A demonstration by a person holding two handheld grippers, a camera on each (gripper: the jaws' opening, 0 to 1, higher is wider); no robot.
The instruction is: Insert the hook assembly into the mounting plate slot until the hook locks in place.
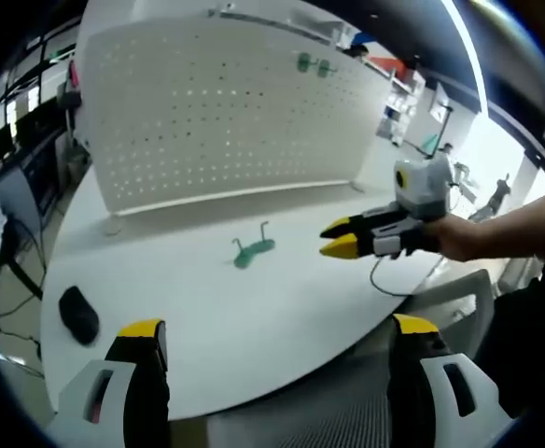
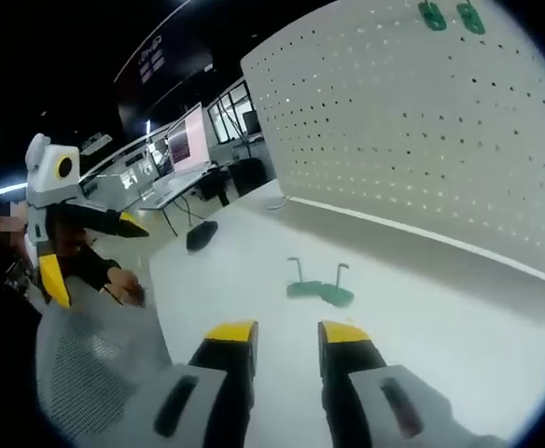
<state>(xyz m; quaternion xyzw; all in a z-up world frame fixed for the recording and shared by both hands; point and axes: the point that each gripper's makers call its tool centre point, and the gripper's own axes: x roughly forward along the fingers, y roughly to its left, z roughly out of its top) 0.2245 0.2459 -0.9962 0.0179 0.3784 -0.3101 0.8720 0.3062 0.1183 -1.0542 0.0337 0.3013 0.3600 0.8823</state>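
Observation:
A green hook assembly lies on the white table, in front of an upright white perforated mounting plate. Two green hooks hang near the plate's top. My left gripper is wide open and empty, held back over the table's near edge. My right gripper reaches in from the right, a short way from the hook, its jaws narrowly apart. In the right gripper view the hook assembly lies just ahead of my right gripper, which holds nothing. The left gripper shows at far left, open.
A black mouse-like object sits near the table's edge. A grey mesh chair stands beside the table. The mounted green hooks sit high on the plate. Desks and monitors fill the room behind.

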